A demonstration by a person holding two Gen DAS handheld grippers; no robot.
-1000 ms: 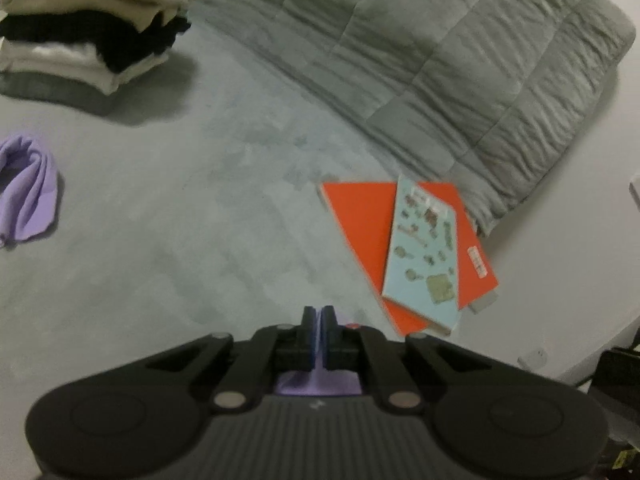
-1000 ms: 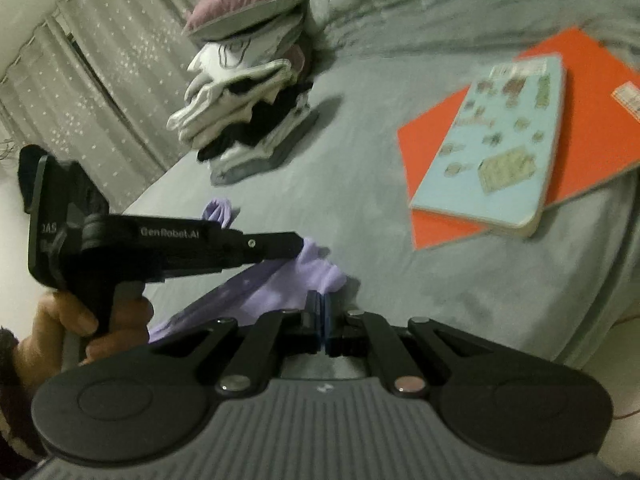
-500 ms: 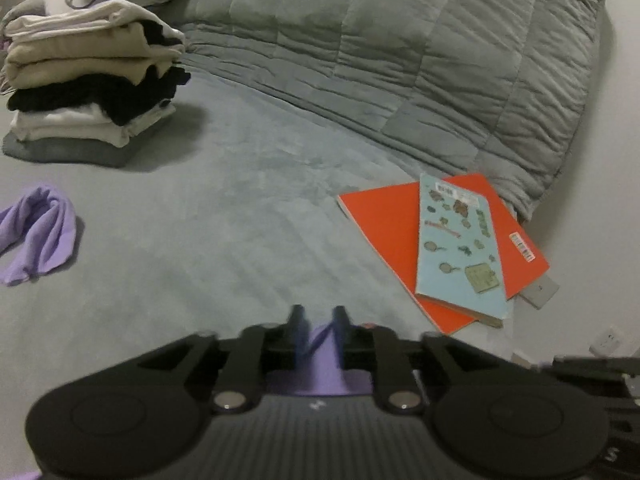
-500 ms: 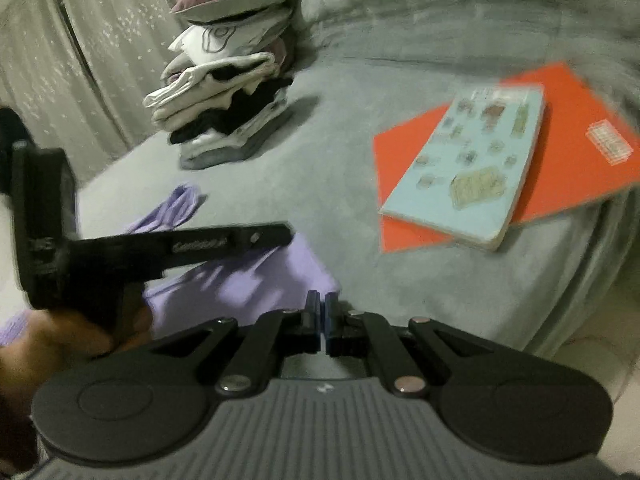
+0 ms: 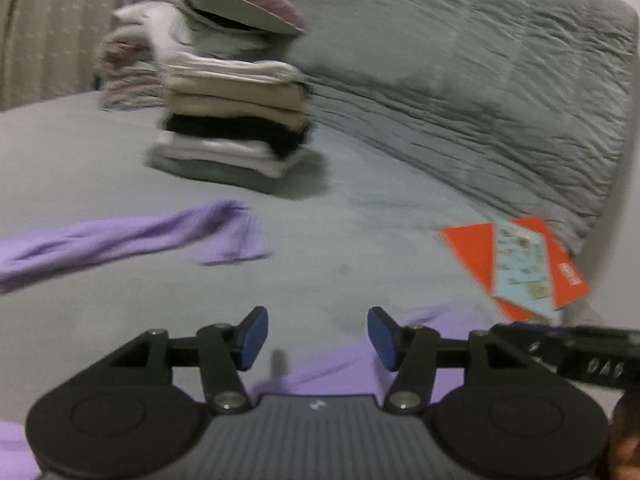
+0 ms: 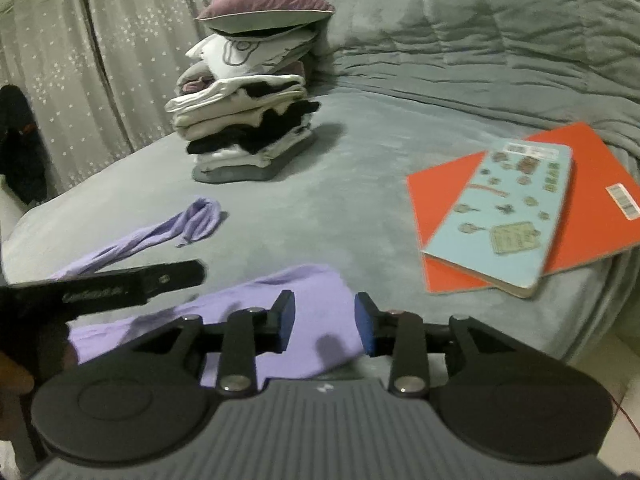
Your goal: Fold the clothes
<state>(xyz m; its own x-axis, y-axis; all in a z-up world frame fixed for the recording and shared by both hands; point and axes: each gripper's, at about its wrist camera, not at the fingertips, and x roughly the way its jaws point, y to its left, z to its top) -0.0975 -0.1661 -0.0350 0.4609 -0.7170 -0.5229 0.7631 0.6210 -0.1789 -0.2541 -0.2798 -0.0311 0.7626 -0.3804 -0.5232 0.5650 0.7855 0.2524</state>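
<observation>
Both of your grippers are letting go: the left gripper [image 5: 316,338] has its jaws opening with only bed sheet and a lilac edge beneath them, nothing pinched, and the right gripper [image 6: 325,326] is opening too, its pads hovering clear above the lilac garment [image 6: 280,312] that lies flat on the grey bed [image 6: 340,216] at your 6 o'clock. One sleeve [image 6: 176,228] trails out toward 10 o'clock, apparently not yet folded in. Judging by this, the fold just laid needs to stay put, so lift both grippers straight off without dragging the cloth. Next, reach for that sleeve end and bring it across the body. The stack of folded clothes [image 6: 248,128] waits at 12 o'clock; the notebooks [image 6: 520,208] at 2 o'clock are well apart, so keep clear of them.
</observation>
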